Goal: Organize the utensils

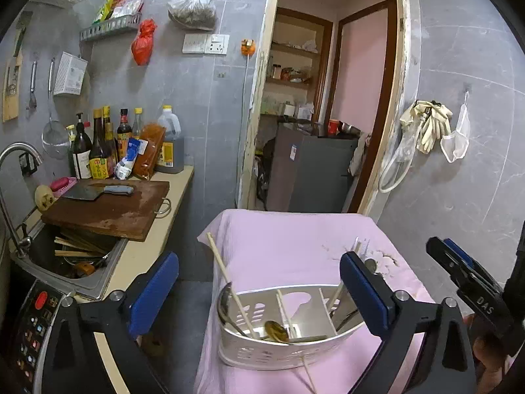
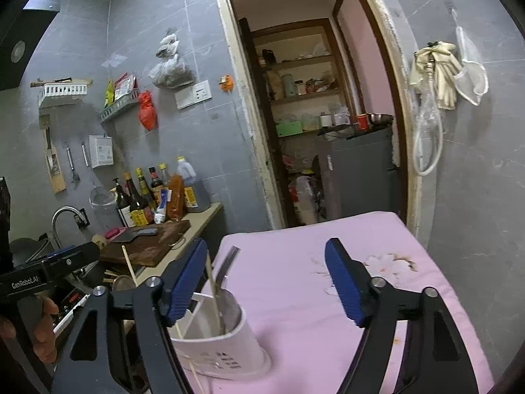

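A white slotted utensil holder (image 1: 282, 344) stands on a pink-covered table (image 1: 295, 243). It holds chopsticks (image 1: 229, 282), a metal spoon (image 1: 277, 330) and other utensils. My left gripper (image 1: 259, 292) is open and empty, just above and in front of the holder. In the right wrist view the holder (image 2: 226, 344) sits at lower left with chopsticks (image 2: 211, 282) and a metal utensil sticking up. My right gripper (image 2: 265, 282) is open and empty above the table, its left finger beside the holder. One chopstick (image 1: 308, 374) lies on the cloth under the holder.
A counter at left carries a wooden cutting board (image 1: 111, 207) with a cleaver (image 1: 98, 192), sauce bottles (image 1: 98, 151) and a sink (image 1: 72, 259) with chopsticks and dishes. A doorway (image 1: 328, 98) opens behind the table. Gloves (image 1: 426, 124) hang on the right wall.
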Action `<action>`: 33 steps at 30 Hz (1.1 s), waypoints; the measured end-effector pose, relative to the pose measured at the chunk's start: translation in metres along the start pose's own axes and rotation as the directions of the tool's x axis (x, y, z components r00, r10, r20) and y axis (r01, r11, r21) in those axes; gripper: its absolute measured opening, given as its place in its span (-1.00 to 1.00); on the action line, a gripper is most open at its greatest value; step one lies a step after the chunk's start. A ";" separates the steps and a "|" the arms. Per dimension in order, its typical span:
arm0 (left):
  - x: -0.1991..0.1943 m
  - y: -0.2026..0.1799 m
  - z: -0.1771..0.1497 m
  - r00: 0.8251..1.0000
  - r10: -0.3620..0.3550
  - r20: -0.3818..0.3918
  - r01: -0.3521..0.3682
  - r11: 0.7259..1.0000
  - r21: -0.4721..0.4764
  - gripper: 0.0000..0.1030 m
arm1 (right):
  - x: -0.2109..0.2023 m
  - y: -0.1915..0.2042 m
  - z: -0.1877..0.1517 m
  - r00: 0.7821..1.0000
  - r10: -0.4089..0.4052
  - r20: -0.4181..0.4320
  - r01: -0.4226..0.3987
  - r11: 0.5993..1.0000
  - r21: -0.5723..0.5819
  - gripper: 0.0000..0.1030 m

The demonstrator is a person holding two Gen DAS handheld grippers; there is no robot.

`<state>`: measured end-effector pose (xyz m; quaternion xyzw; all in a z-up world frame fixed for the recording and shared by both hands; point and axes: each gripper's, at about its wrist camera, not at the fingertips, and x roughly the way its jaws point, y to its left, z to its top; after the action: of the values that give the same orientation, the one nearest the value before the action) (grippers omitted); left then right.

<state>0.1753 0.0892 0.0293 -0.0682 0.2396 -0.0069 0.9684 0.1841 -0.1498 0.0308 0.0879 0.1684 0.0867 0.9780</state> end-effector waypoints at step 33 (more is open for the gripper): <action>-0.100 -0.080 -0.087 0.996 0.065 -0.055 -0.066 0.998 -0.019 0.97 | -0.128 -0.071 -0.029 0.988 -0.076 -0.134 0.069 0.996 -0.056 0.97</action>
<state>0.0480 0.0034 0.0099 -0.0704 0.2678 0.0256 0.9606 0.0657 -0.2402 0.0299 0.0506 0.2356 0.0609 0.9686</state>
